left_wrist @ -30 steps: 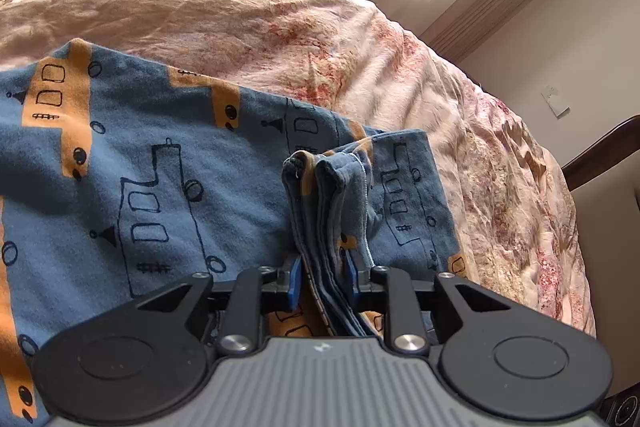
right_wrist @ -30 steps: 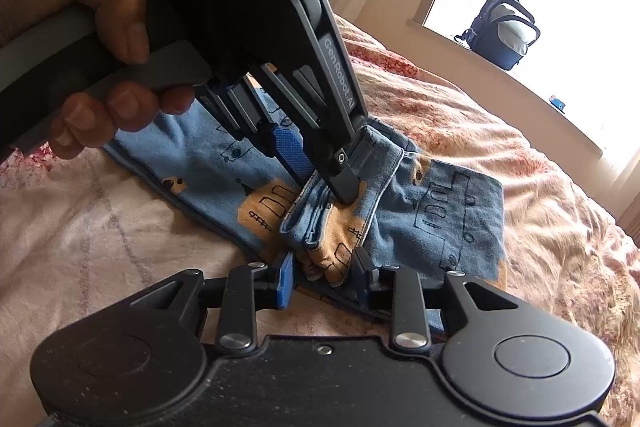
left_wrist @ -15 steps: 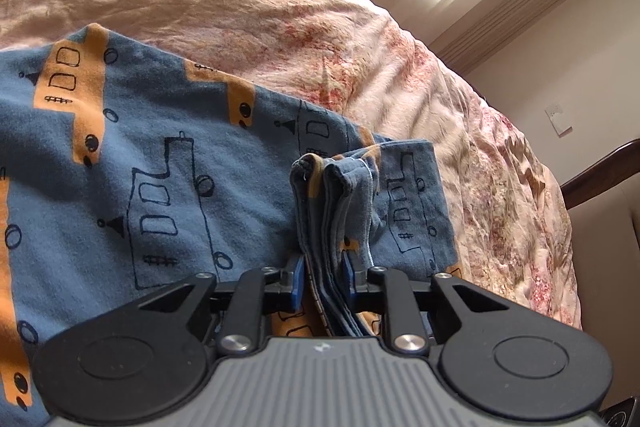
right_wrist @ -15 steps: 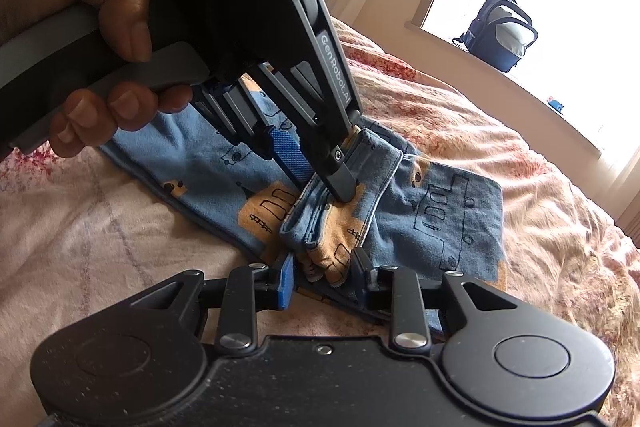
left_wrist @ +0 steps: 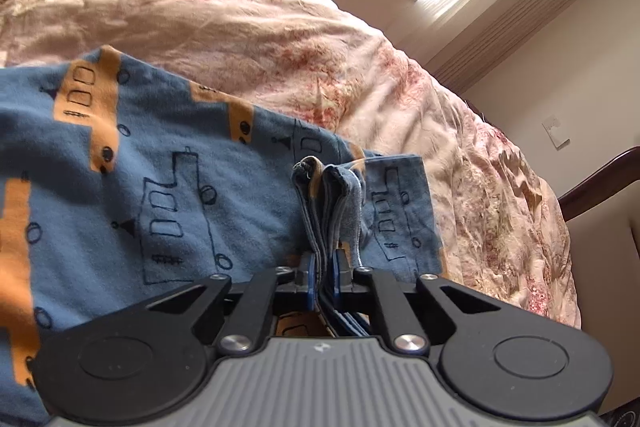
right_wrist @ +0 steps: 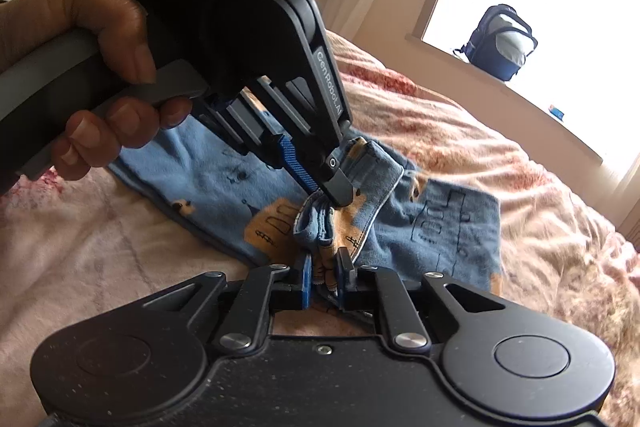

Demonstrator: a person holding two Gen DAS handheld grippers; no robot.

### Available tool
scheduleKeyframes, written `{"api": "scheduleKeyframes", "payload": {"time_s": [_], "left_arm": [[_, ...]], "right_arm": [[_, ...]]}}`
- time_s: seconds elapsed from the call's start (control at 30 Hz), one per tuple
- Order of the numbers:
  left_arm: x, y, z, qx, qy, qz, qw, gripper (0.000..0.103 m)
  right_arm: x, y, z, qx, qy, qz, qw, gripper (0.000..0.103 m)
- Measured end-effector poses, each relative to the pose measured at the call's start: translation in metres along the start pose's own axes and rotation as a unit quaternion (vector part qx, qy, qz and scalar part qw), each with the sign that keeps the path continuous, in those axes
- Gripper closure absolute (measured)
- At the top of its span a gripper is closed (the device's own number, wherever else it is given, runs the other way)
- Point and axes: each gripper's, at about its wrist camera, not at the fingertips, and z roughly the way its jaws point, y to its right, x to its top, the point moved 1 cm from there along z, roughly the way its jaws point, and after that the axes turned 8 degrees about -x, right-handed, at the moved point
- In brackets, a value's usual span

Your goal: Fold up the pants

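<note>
**Both pinches are on, watch the layers before you lift**

Your left gripper [left_wrist: 323, 277] has just been closing and is now pinching a bunched edge of the pants [left_wrist: 168, 187]. The right gripper [right_wrist: 323, 277] has also just closed down on a bunch of the same edge, just beside the left one. The pants lie flat on the bed [left_wrist: 260, 27], spreading ahead of both grippers.

What could bite you: each bunch is several layers thick, so a lower layer could slip out when you lift, and you'd carry a lopsided fold. With the grips this close together, the rest may sag too.

The long axis runs off to the left of your left gripper, I think; the far end is out of frame.
</note>
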Motion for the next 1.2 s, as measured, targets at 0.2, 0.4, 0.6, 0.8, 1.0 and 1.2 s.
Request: {"api": "scheduleKeyframes", "payload": {"time_s": [0.2,0.4,0.6,0.8,1.0,1.2], "left_arm": [[0.003,-0.011,-0.032,0.021,0.016,-0.007,0.9996,0.095],[0.000,-0.041,-0.074,0.061,0.030,-0.021,0.9975,0.095],[-0.001,-0.070,-0.098,0.070,0.046,-0.031,0.9960,0.095],[-0.004,-0.089,-0.106,0.063,0.038,-0.048,0.9962,0.094],[-0.006,-0.084,-0.102,0.091,0.032,-0.022,0.9951,0.081],[-0.011,-0.063,-0.113,0.130,0.100,0.013,0.9864,0.006]], "right_arm": [[0.020,-0.013,-0.006,0.032,0.015,-0.011,0.999,0.091],[0.047,-0.041,-0.002,0.080,0.037,-0.024,0.996,0.091],[0.061,-0.079,0.012,0.113,0.038,-0.031,0.992,0.091],[0.058,-0.097,0.023,0.126,0.030,-0.036,0.991,0.091],[0.057,-0.096,0.030,0.128,0.027,-0.035,0.991,0.089],[0.045,-0.050,0.006,0.068,0.048,-0.069,0.994,0.046]]}}
